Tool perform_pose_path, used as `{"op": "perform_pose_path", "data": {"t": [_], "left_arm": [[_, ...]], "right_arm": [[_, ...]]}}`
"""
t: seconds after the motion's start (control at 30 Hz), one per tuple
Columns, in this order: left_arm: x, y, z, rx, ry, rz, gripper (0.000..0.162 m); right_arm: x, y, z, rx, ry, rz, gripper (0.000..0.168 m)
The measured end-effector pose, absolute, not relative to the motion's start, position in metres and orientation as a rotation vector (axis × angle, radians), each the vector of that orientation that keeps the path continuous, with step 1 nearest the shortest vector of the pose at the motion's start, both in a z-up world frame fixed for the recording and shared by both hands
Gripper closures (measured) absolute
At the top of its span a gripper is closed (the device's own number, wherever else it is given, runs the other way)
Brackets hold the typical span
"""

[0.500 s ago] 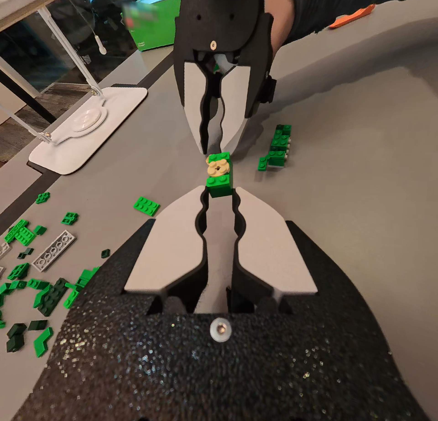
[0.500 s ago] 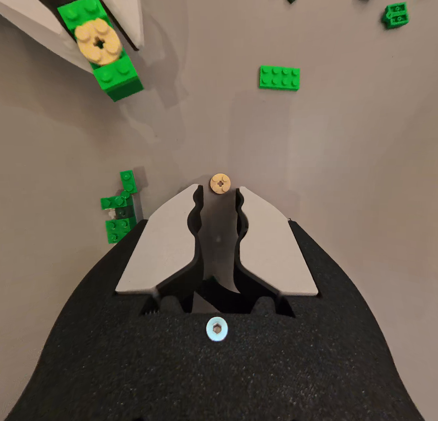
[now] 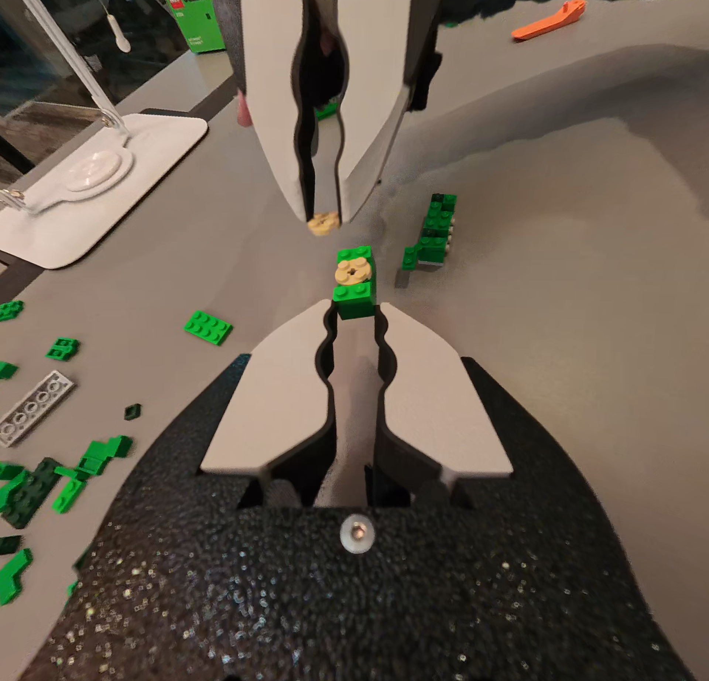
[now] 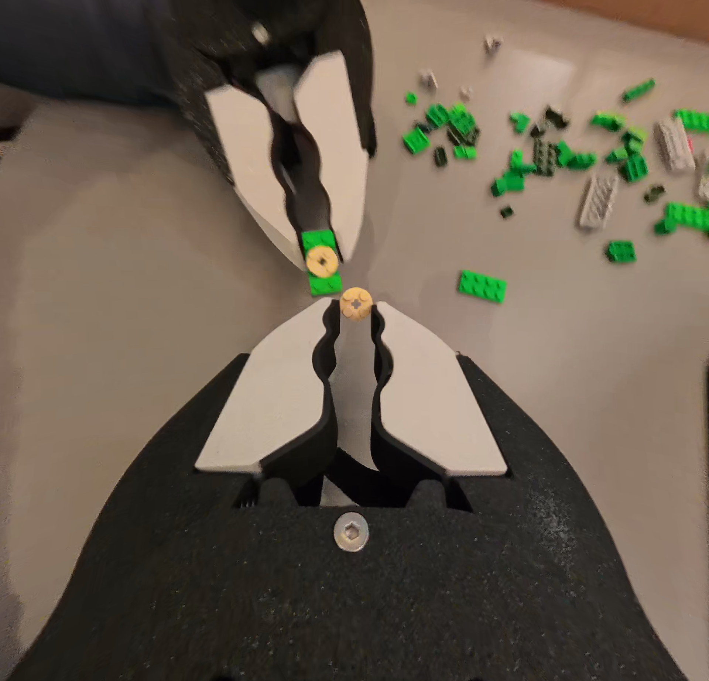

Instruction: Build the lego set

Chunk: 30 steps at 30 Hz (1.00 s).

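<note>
The green brick (image 3: 355,293), already carrying one tan round plate (image 3: 353,272) on its middle studs, is clamped at its near end between the fingers of the left gripper (image 3: 356,309) and held above the tabletop (image 3: 537,317). A second tan round plate (image 4: 356,304) is pinched at the tips of the right gripper (image 4: 355,309), whose fingers are narrowed to the plate's width. In the right wrist view this plate sits just beside the free end of the brick, near but apparently not yet touching. Judged from this, the step in hand is seating the second plate on the brick's free studs. Risk: the plate is gripped only at its rim by the extreme tips, so an off-axis press could pivot it out of the fingers. The brick is likewise held at one end only, so downward force on the far end could lever it loose. Motion blur in both views suggests alignment is not settled. The left wrist view alone shows a partly built green assembly (image 3: 433,236) on the tabletop beyond the brick, an orange tool (image 3: 548,20), a green box (image 3: 195,14) and a white stand base (image 3: 96,186). The right wrist view alone shows the plate's stud face and the wider scatter of loose green and grey pieces (image 4: 568,152).
</note>
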<state>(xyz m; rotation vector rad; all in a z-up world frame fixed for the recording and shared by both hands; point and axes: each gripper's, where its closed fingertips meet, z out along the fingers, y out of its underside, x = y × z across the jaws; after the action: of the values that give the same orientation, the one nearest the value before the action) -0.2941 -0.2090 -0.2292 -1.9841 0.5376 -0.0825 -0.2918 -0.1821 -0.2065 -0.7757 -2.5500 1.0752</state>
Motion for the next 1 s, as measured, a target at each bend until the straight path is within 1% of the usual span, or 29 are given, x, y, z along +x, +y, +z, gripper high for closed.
{"op": "perform_pose_path", "data": {"t": [0.17, 0.47, 1.0], "left_arm": [[-0.291, -0.209, -0.23, -1.986, 0.546, -0.104, 0.144], [-0.287, -0.21, -0.228, -1.972, 0.572, -0.107, 0.144], [-0.284, -0.21, -0.228, -1.967, 0.589, -0.106, 0.144]], "right_arm": [[-0.285, -0.205, -0.198, -0.644, -2.633, 1.132, 0.153], [-0.285, -0.21, -0.208, -0.598, -2.707, 1.032, 0.153], [-0.282, -0.211, -0.209, -0.485, -2.749, 0.899, 0.153]]}}
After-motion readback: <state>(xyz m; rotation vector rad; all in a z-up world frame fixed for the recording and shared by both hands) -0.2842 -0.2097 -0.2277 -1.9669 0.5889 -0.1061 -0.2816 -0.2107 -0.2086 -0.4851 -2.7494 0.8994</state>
